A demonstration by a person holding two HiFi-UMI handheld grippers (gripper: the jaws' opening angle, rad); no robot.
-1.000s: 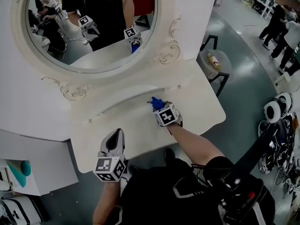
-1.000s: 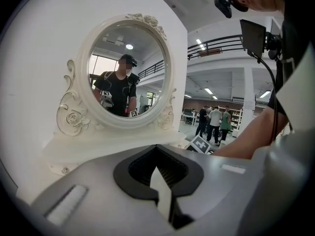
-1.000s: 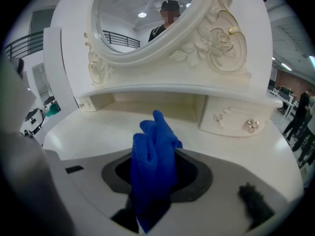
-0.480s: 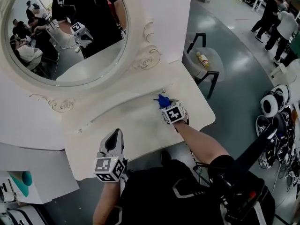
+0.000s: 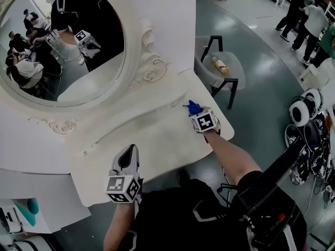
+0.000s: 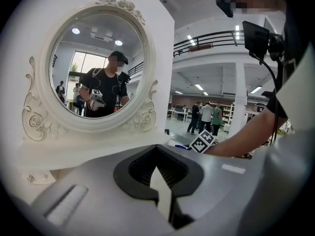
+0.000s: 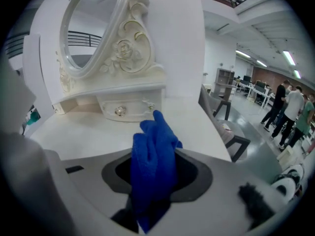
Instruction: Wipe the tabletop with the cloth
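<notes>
In the head view a blue cloth (image 5: 193, 107) is pinched in my right gripper (image 5: 197, 111), which presses it on the white tabletop (image 5: 152, 135) near the right end, just in front of the mirror base. The right gripper view shows the cloth (image 7: 153, 163) bunched upright between the jaws, with the tabletop (image 7: 88, 132) beyond it. My left gripper (image 5: 127, 153) rests at the tabletop's front edge, jaws shut with nothing in them. In the left gripper view the left gripper (image 6: 160, 183) points across the table toward the right gripper's marker cube (image 6: 202, 141).
An oval mirror (image 5: 63, 51) in a carved white frame stands at the back, with a small knobbed drawer (image 7: 118, 111) under it. A black-legged stool holding a bottle (image 5: 220, 66) stands right of the table. People (image 5: 309, 14) and gear (image 5: 303, 116) are on the floor at far right.
My right gripper has slid the blue cloth rightward along the tabletop toward its right end. The left gripper has stayed put at the front edge.
</notes>
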